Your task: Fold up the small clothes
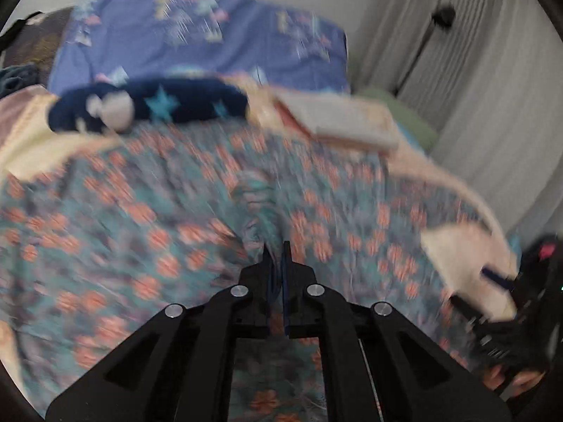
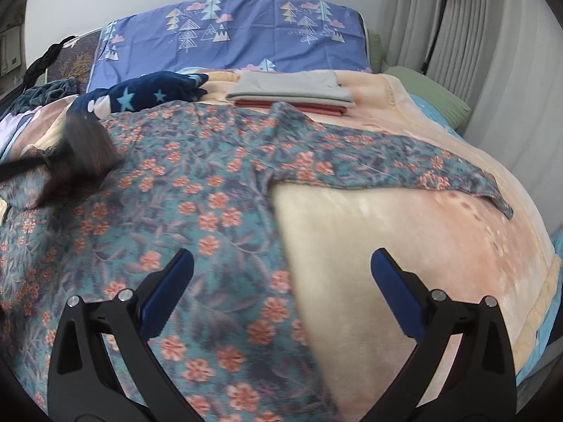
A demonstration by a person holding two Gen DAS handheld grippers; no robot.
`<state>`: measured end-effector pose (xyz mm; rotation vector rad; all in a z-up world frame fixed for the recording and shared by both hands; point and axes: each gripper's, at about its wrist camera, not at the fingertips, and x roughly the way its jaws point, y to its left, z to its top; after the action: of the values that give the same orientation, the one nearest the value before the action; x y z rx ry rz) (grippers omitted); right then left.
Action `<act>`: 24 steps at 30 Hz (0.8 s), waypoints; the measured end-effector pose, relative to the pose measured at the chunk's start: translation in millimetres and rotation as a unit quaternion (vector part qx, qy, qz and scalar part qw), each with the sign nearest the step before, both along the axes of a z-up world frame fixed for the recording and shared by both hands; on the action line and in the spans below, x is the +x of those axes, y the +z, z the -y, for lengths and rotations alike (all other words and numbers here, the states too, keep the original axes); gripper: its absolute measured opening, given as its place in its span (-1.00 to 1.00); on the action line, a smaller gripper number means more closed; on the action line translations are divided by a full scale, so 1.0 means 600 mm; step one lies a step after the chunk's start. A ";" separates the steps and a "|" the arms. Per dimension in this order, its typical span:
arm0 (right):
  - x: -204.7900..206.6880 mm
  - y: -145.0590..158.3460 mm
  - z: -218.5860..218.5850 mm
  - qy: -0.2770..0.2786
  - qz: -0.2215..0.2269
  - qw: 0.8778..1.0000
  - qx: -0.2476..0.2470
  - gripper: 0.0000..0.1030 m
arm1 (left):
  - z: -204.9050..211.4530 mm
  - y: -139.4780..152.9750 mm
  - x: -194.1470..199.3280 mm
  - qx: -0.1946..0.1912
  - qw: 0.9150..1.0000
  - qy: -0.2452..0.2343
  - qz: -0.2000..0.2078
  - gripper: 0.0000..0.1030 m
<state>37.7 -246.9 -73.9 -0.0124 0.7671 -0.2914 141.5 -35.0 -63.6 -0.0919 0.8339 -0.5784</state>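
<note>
Bed w/ a peach blanket [image 2: 404,232] fills both views; grey curtain [image 2: 492,35] hangs to the right of it, white wall behind. Floral garment [image 2: 197,190] (teal w/ orange flowers) lies spread flat on the blanket, covering its left and middle part, one sleeve [image 2: 404,165] stretched out toward the curtain side. Past the garment, toward the headboard: folded stack [image 2: 295,93], grey piece on top of a reddish one, and just left of that stack a navy star-print plush item [image 2: 147,96]. Purple tree-print pillow [image 2: 239,31] stands behind both.

Left gripper [image 1: 277,249] is clenched, jaws nearly touching, pinching a raised ridge of the floral garment near its middle; that view is motion-blurred. Right gripper [image 2: 281,281] is released, jaws wide apart, above the garment's near edge where fabric meets bare blanket, holding nothing.
</note>
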 end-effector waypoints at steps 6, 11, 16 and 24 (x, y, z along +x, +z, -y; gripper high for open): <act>0.025 0.000 0.021 0.016 0.003 0.999 0.040 0.96 | 0.023 -0.039 -0.004 0.032 0.999 -0.017 -0.010 -0.52; 0.097 0.006 0.012 0.098 -0.015 0.982 0.158 0.10 | 0.037 -0.030 -0.021 0.049 0.998 -0.032 0.012 -0.46; 0.199 0.012 -0.017 0.172 -0.035 0.954 0.241 -0.19 | 0.049 -0.029 -0.028 0.053 0.997 -0.045 0.019 -0.83; 0.341 -0.032 -0.133 0.244 -0.106 0.935 0.235 -0.37 | 0.030 -0.020 -0.018 0.016 0.999 -0.034 0.015 -0.91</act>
<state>242.4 -166.9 -93.0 0.2170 1.0055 0.3783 130.8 -53.0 -75.8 -0.0261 0.8186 -0.6286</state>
